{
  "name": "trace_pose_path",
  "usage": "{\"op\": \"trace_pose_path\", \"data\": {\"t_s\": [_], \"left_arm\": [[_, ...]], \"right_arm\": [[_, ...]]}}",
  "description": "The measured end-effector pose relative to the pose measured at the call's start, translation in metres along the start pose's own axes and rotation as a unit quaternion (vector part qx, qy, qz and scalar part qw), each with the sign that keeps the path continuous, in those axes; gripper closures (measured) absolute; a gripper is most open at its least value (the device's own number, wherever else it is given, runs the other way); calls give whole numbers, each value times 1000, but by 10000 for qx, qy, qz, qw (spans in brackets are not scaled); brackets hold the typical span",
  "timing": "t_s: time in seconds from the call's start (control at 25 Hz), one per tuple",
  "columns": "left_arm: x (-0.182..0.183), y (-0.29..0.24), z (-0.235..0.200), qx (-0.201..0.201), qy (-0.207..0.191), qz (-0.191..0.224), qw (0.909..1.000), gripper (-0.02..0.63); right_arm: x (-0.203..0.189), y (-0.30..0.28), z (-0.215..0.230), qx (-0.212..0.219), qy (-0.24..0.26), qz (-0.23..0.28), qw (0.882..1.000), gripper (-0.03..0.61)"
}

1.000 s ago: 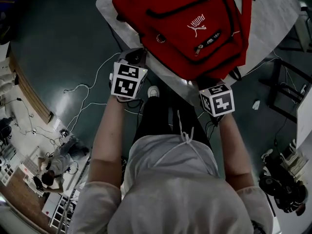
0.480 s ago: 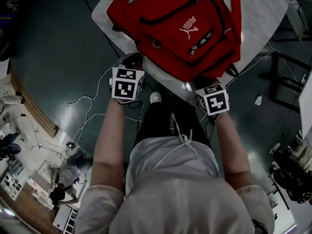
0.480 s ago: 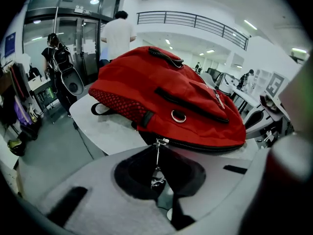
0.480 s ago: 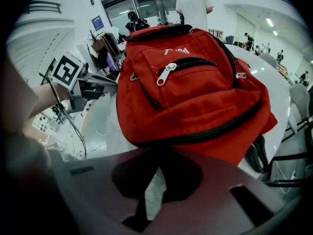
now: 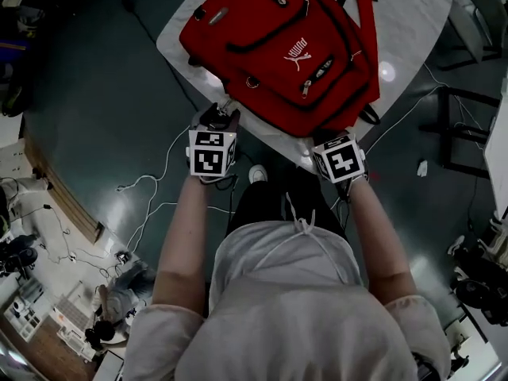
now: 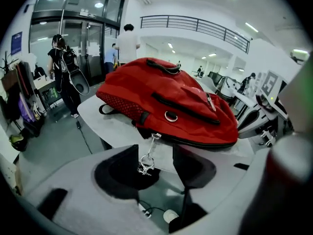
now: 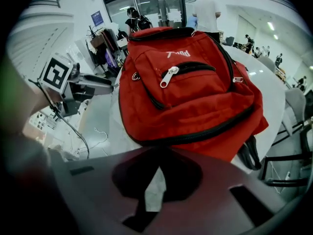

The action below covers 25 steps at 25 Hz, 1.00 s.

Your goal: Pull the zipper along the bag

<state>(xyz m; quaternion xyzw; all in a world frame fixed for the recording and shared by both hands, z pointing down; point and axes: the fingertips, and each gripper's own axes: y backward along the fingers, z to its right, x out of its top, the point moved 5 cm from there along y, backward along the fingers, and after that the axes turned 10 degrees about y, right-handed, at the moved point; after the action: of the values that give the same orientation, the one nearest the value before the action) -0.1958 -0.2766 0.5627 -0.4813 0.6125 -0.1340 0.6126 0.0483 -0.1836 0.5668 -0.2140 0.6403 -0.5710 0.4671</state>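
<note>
My left claw (image 6: 155, 154) is opening, and the silver metal ring zipper pull (image 6: 146, 161) dangles loose between its jaws. My right claw (image 7: 157, 153) looks clenched on the near edge of the red fabric backpack (image 6: 171, 99), which lies on the white round surface (image 6: 105, 124). I judge the pull done, with only letting go left.

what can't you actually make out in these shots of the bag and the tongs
- Right gripper view: the right tongs meet at the backpack's lower edge; their dark pads hide how much fabric they catch.
- Left gripper view: the left tongs are opening around the zipper pull; where it joins the zipper is lost in shadow.
- Head view: marker cubes cover both tongs' tips; the backpack's far end is cut off at the top edge.
</note>
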Motion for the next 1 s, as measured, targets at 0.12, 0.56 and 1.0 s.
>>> {"op": "trace_pose_path", "data": {"t_s": [0.12,0.56,1.0], "left_arm": [[0,19,10,-104,229,135,9996,410],[53,99,75,-385,101,1310,9906,536],[154,181,137,-555,-532,2803,9568,588]], "right_arm": [[3,18,-3,-28,-132,284,9995,551],[63,126,-9,-720,-44,2146,9740,551],[118,229,-4,-981,141,3711,9233,551]]}}
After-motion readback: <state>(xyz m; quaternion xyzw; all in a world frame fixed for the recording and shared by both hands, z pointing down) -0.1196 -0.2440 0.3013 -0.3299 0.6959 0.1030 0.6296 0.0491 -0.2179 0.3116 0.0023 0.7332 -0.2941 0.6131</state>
